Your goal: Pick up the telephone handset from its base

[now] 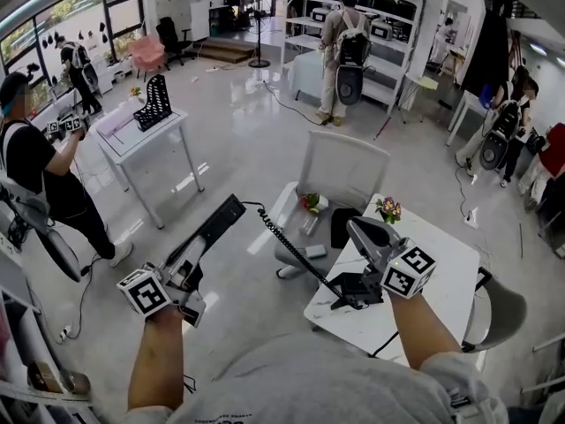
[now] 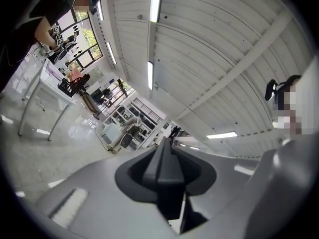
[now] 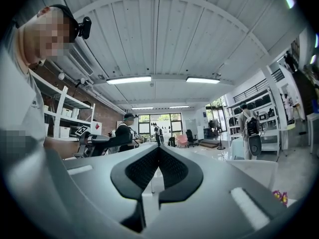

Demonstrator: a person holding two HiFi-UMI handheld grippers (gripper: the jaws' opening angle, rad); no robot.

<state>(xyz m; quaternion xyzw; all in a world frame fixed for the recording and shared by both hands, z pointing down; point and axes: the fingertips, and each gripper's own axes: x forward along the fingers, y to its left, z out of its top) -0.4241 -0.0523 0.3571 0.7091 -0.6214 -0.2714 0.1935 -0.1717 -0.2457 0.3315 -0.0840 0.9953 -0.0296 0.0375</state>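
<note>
The black telephone handset is lifted clear of its base and hangs out over the floor, left of the white table. My left gripper is shut on the handset's lower end. A coiled black cord stretches from the handset's upper end back to the base. In the left gripper view the handset fills the gap between the jaws as a dark wedge, pointing up toward the ceiling. My right gripper hovers over the table beside the base, and its jaws stand shut with nothing between them.
A white chair stands behind the table. Two small flower pots and a black pad sit at the table's far end. Another white table with a black rack stands at the left; several people stand around the room.
</note>
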